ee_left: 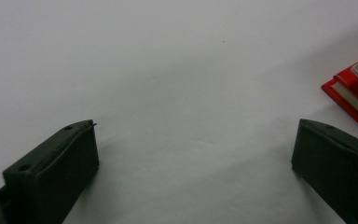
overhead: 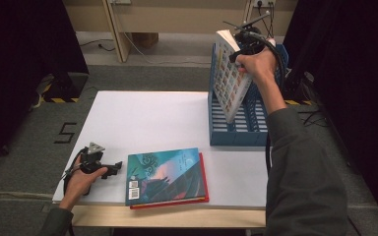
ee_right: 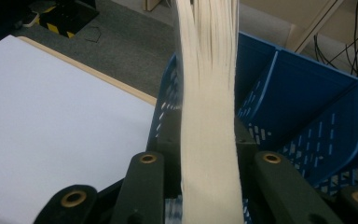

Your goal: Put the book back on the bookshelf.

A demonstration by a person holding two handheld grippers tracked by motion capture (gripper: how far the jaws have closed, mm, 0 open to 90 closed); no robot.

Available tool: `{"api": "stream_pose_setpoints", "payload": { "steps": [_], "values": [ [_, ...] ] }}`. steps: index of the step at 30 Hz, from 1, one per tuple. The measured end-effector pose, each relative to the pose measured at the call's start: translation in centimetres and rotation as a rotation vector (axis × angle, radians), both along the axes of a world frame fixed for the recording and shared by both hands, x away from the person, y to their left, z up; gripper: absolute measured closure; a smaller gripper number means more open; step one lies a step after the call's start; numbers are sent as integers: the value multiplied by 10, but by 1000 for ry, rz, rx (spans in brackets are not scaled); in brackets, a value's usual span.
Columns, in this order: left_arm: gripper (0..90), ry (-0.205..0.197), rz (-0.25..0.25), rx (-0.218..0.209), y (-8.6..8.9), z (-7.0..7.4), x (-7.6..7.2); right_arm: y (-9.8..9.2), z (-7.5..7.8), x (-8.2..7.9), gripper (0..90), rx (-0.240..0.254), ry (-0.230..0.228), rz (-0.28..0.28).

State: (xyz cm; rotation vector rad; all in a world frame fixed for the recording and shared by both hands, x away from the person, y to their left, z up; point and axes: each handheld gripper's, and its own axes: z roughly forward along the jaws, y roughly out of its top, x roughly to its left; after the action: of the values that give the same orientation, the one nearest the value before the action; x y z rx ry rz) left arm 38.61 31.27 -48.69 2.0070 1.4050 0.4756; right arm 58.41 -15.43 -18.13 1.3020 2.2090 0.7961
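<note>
In the upper right of the high view, the right gripper (overhead: pixel 243 42) is clamping a white-covered book (overhead: pixel 230 78) and tilting it into the blue file rack (overhead: pixel 236 132); it probably is not seated yet. At lower centre, the teal book (overhead: pixel 165 174) and red book (overhead: pixel 203 169) are waiting on the table (overhead: pixel 142 118). The left gripper (overhead: pixel 109 170) is resting with jaws apart, holding nothing.

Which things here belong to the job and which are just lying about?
In the job: book clamped in the right gripper; blue file rack; two stacked books waiting on the table.

Lying about: cables on the floor; striped tape.
</note>
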Motion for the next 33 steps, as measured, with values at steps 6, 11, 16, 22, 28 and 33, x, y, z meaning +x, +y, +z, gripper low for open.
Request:
{"api": "stream_pose_setpoints", "payload": {
  "steps": [6, 11, 16, 22, 28, 33],
  "values": [
    [0, 1, 1, -1, 0, 0, 0, -1, -15, 9, 735, 27, 19, -25],
    [0, 0, 0, 2, 0, 0, 0, 1, -36, 21, 735, 44, 33, -45],
    [0, 0, 0, 2, 0, 0, 0, 2, -48, 30, 734, 52, 53, -62],
    [0, -1, 1, 2, 0, 0, 0, 4, -69, 42, 728, 82, 55, -84],
    [0, -1, 1, 2, 0, 0, 0, 4, -69, 44, 720, 95, 60, -84],
    [0, -2, 1, 2, 0, 0, 0, -3, -63, 36, 644, 153, 64, -67]
  ]
}}
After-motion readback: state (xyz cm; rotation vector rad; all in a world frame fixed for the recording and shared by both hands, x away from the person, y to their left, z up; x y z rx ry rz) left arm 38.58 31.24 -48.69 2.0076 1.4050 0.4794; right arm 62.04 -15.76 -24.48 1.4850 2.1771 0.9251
